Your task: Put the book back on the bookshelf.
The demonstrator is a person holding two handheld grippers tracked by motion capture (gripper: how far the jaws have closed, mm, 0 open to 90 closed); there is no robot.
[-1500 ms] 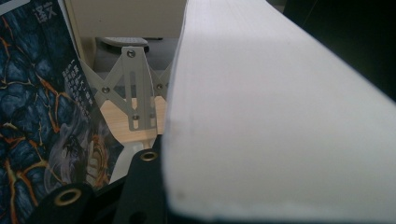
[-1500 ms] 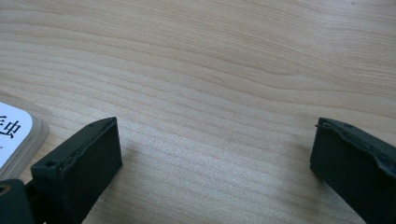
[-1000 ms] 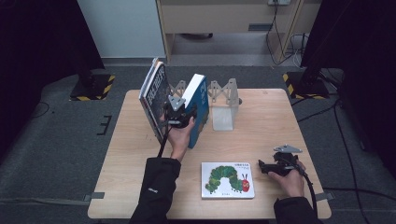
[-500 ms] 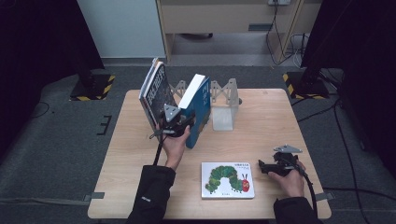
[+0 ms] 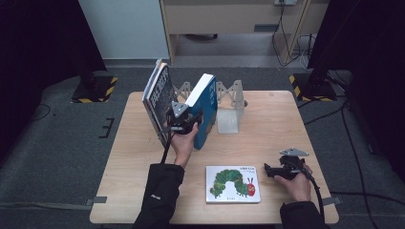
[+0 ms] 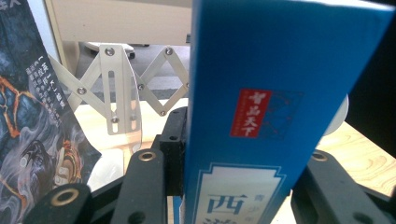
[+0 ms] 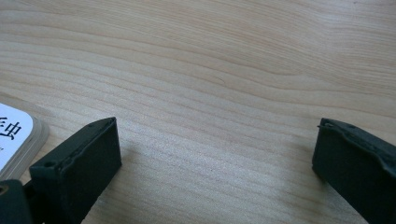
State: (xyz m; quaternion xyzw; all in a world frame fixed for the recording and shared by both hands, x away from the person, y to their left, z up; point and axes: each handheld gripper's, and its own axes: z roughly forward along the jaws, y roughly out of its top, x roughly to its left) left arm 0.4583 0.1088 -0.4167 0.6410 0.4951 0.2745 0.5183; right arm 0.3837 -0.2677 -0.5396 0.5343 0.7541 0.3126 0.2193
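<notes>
At the back left of the desk point(image 5: 267, 124), your left claw point(image 5: 187, 118) is clamped on the blue book point(image 5: 204, 109), with its jaws set on either side of the book's lower part, as the left gripper view shows from close up: the spine point(image 6: 261, 116), with its red label, rises between the two black jaws. You hold that book upright and tilted a little to the left, its bottom edge down near the desk. Just left of it stands the dark-covered book point(image 5: 158, 98), also leaning, with a gap between the two where your claw sits; whether the dark cover touches the claw you cannot tell from here. Behind and to the right of the blue book is the white folding book rack point(image 5: 229, 102), its scissor arms and a clear divider plate point(image 6: 122, 93) seen past the spine in the left gripper view. Your right claw point(image 5: 277, 171) rests low at the front right of the desk, with your hand behind it; its jaws stand wide apart with only bare wood between them, as the right gripper view shows. Left of it, flat on the desk, lies the picture book with the green caterpillar point(image 5: 233, 183), near the front edge and well apart from the standing books; its white corner point(image 7: 16, 135) sits just beside the left jaw in the right gripper view.
</notes>
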